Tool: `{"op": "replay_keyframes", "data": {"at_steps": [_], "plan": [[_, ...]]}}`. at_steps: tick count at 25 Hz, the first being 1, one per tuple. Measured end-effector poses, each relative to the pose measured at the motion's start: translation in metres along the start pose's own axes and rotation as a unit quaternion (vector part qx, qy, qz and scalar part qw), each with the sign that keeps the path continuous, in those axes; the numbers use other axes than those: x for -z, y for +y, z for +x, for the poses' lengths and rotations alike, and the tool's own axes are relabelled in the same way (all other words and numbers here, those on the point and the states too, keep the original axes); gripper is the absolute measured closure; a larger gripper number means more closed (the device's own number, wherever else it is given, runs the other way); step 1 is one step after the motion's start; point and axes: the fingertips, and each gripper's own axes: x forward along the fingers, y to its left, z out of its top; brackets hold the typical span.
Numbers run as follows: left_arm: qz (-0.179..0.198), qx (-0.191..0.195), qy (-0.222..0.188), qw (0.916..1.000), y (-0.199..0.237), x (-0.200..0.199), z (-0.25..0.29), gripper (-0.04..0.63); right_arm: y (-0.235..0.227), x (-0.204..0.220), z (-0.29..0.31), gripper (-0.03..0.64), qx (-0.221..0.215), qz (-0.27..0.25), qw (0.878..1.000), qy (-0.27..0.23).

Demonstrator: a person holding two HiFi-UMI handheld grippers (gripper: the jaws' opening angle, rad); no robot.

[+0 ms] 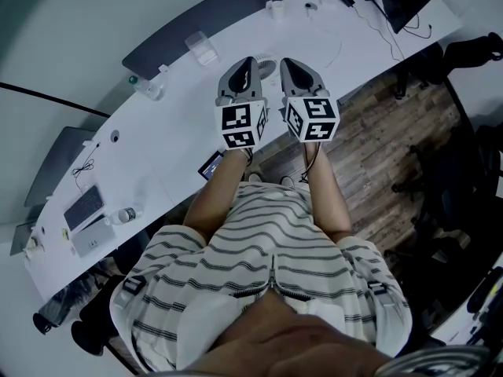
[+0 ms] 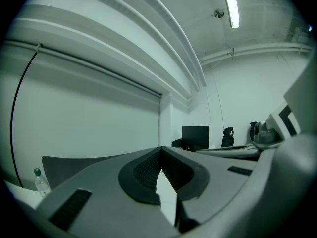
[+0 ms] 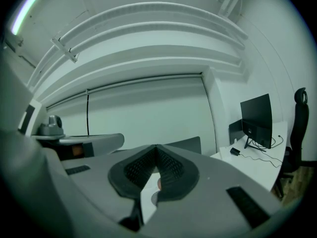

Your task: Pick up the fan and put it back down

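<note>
Head view: both tools are held out level, side by side over the long white bench. The left tool and right tool are close together but not touching. The person's striped shirt fills the bottom of the frame.

Left tool: its own view shows the tips fully together with nothing pinched. Only bare bench surface shows through the gap below the tips.

Right tool: tips are together in its own view too, with nothing gripped.

Fan: only the right gripper view shows anything like it. A small round grille with a reddish spot sits on the bench, seen through the gap under the closed tips. It is below the jaws, not between the pads. It is too small to be sure it is the fan. In the head view that spot is covered by the tools, and the left gripper view doesn't show it.

Other differences between views:
- The left gripper view shows a green-capped bottle low at the left edge and a ceiling light strip. Neither appears in the right gripper view.
- The right gripper view shows a monitor with cables on the bench end, and an office chair at the right edge.
- Only the head view shows the wood floor and a clear box on the bench beyond the tools.
</note>
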Motion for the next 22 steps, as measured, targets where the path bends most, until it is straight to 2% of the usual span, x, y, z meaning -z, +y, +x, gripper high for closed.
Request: {"op": "replay_keyframes", "data": {"at_steps": [22], "plan": [[-0.002, -0.004, 0.002, 1.0000, 0.001, 0.001, -0.002, 0.590, 0.010, -0.006, -0.001, 0.606, -0.014, -0.012, 1.000, -0.009]]}}
